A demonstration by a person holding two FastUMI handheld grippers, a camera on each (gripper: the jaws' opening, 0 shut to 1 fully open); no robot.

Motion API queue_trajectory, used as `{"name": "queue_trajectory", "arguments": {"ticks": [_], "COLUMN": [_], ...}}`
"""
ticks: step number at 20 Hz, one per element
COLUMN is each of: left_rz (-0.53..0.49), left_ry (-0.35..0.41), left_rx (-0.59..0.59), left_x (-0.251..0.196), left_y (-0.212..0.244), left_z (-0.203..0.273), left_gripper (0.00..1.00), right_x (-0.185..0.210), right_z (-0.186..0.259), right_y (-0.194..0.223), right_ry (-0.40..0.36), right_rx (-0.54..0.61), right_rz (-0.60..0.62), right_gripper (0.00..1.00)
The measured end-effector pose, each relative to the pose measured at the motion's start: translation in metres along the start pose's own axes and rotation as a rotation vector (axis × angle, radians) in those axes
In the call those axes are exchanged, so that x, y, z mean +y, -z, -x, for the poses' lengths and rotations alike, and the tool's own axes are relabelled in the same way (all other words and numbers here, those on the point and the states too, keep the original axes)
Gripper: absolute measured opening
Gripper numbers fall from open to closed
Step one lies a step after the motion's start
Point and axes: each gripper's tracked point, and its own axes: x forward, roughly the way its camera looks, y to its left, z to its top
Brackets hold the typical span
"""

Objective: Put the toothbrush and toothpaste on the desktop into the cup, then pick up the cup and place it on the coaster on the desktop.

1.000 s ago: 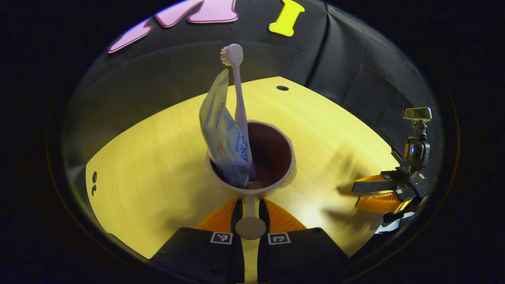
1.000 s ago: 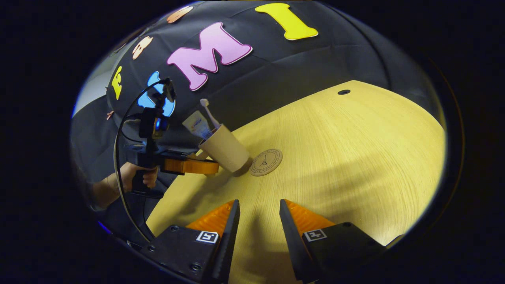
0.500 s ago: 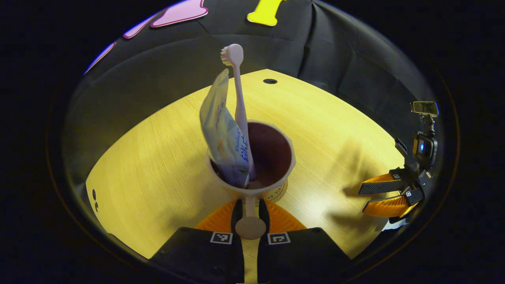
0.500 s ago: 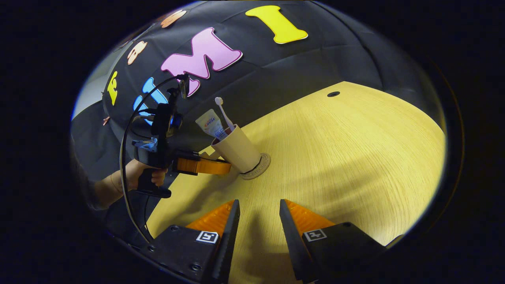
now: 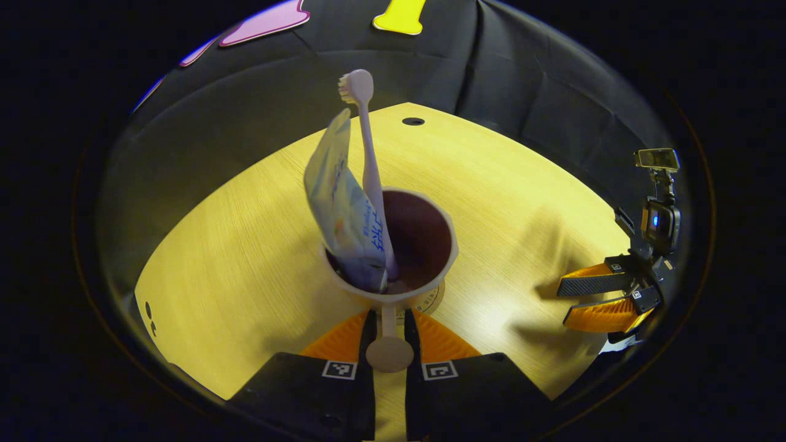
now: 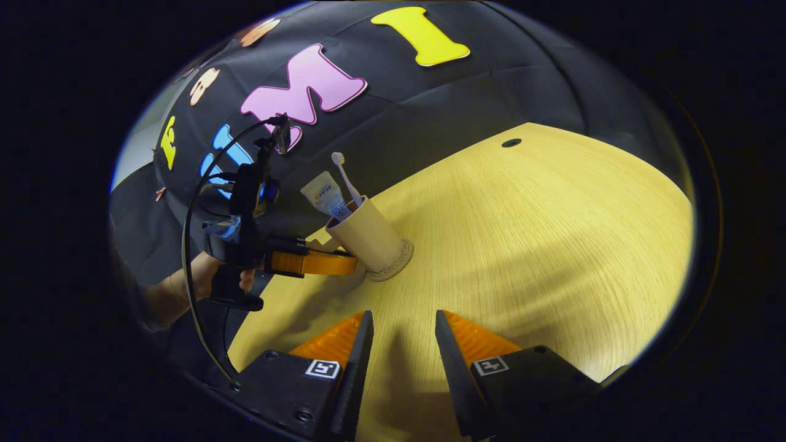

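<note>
Fingers [image 5: 368, 328] of the left gripper [image 5: 388, 344] are closed narrowly on the cup's handle [image 5: 389, 331], pressing it from both sides at 6 o'clock in the left gripper view. That view looks down into the cup [image 5: 424, 245], whose dark inside holds the toothpaste [image 5: 344, 209] and the toothbrush [image 5: 368, 172], both leaning toward 11 o'clock with the bristle head uppermost. A sliver of the coaster [image 5: 430, 299] peeks out beneath the cup's base.

From the right gripper view, the cup's outer wall [image 6: 368, 236] appears slightly tilted, its base on the coaster [image 6: 396, 261]; whether it sits fully flat cannot be told. The toothpaste [image 6: 325, 193] and toothbrush [image 6: 344, 178] stick out of the top. The left gripper [image 6: 313, 262] reaches in level from 9 o'clock, held by a hand [image 6: 206, 276] wrapped round its grip, with a cable [image 6: 187, 245] looping over it.

The right gripper [image 6: 399, 344] has its fingers [image 6: 359, 356] moderately apart and holding nothing, above bare counter [image 6: 552, 245]. In the left gripper view the right gripper [image 5: 599, 298] sits at 3 o'clock, well apart from the cup, casting a shadow on the counter [image 5: 245, 245]. A small round hole [image 5: 413, 121] lies at the counter's far edge.
</note>
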Motion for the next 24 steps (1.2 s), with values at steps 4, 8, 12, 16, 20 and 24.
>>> {"name": "queue_trajectory", "arguments": {"ticks": [4, 8, 12, 16, 20, 24], "left_rz": [0.002, -0.01, 0.004, 0.063, 0.12, 0.16], "left_ry": [-0.008, -0.01, -0.015, -0.025, -0.043, -0.093], "left_rx": [-0.033, -0.071, -0.078, -0.116, -0.19, -0.277], "left_x": [0.001, 0.001, 0.0, -0.002, -0.007, -0.007], "left_y": [-0.002, -0.009, -0.005, 0.002, 0.017, 0.028], "left_z": [0.006, 0.013, 0.028, 0.061, 0.103, 0.147], "left_gripper": [0.3, 0.5, 0.75, 0.83, 0.88, 0.9], "right_x": [0.001, 0.007, 0.018, 0.034, 0.054, 0.081], "right_z": [0.0, 0.0, 0.002, 0.007, 0.014, 0.022], "right_y": [-0.003, -0.011, -0.025, -0.039, -0.047, -0.06], "right_ry": [0.003, 0.0, -0.004, -0.011, -0.014, -0.027], "right_rx": [0.002, 0.004, 0.0, 0.002, 0.028, 0.029], "right_rz": [-0.002, -0.004, -0.003, 0.012, 0.042, 0.047], "right_gripper": [0.7, 0.89, 0.72, 0.73, 0.79, 0.86]}}
